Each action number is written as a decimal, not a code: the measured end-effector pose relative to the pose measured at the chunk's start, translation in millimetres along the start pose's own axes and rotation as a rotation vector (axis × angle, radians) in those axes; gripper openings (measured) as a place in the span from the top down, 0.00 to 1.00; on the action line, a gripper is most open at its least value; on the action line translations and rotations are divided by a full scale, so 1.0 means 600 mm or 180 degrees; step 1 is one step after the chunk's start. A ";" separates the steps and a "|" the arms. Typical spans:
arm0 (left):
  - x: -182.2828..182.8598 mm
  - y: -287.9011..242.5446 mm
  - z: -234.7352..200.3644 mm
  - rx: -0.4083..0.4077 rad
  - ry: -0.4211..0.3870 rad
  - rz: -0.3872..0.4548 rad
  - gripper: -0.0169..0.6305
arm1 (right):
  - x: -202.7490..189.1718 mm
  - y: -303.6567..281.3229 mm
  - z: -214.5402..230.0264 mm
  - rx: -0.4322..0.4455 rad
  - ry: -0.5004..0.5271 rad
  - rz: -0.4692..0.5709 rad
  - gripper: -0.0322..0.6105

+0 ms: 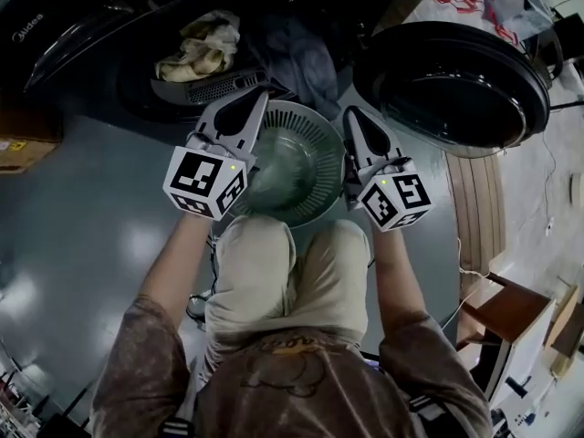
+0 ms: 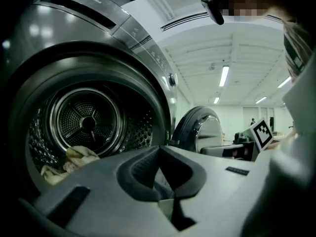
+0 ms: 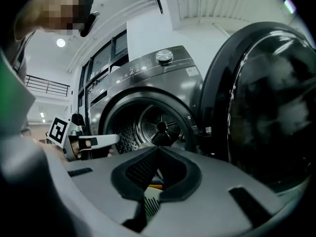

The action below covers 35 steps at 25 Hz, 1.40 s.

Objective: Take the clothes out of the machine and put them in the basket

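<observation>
While the left gripper (image 1: pixel 258 100) and right gripper (image 1: pixel 352 117), both clenched and empty, flank the basket (image 1: pixel 319 137), clothes (image 1: pixel 201 48) lie in the machine (image 1: pixel 82 16) at eleven o'clock.

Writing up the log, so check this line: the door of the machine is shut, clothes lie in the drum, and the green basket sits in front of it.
Wrong on the door: the head view shows the door of the machine swung open. The clothes do lie in the drum, and the green basket sits in front of it.

Clothes (image 1: pixel 201 48) lie inside the machine (image 1: pixel 73 16), the basket (image 1: pixel 315 124) before it, the door (image 1: pixel 456 85) at its right.
</observation>
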<state>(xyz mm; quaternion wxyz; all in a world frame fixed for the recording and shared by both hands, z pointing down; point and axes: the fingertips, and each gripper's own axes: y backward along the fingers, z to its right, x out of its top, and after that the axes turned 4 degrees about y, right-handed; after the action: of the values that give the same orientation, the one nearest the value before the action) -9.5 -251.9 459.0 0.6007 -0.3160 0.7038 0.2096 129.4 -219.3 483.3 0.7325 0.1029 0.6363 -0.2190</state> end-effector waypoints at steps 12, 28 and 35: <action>-0.055 0.017 0.004 0.0079 -0.0026 0.0112 0.96 | -0.054 -0.001 -0.017 0.0242 0.0155 0.0129 0.96; -0.055 -0.003 0.027 -0.0044 0.0025 0.0128 0.46 | -0.046 0.039 -0.014 0.0276 0.0275 0.0209 0.96; -0.073 -0.071 -0.024 -0.0038 0.0165 -0.0065 0.25 | -0.056 0.047 -0.008 0.0240 0.0225 0.0195 0.96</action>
<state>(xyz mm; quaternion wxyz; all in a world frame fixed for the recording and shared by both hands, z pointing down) 13.3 -283.3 508.5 0.5825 -0.3321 0.7146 0.1994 134.7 -186.2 511.5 0.7116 0.1575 0.6495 -0.2166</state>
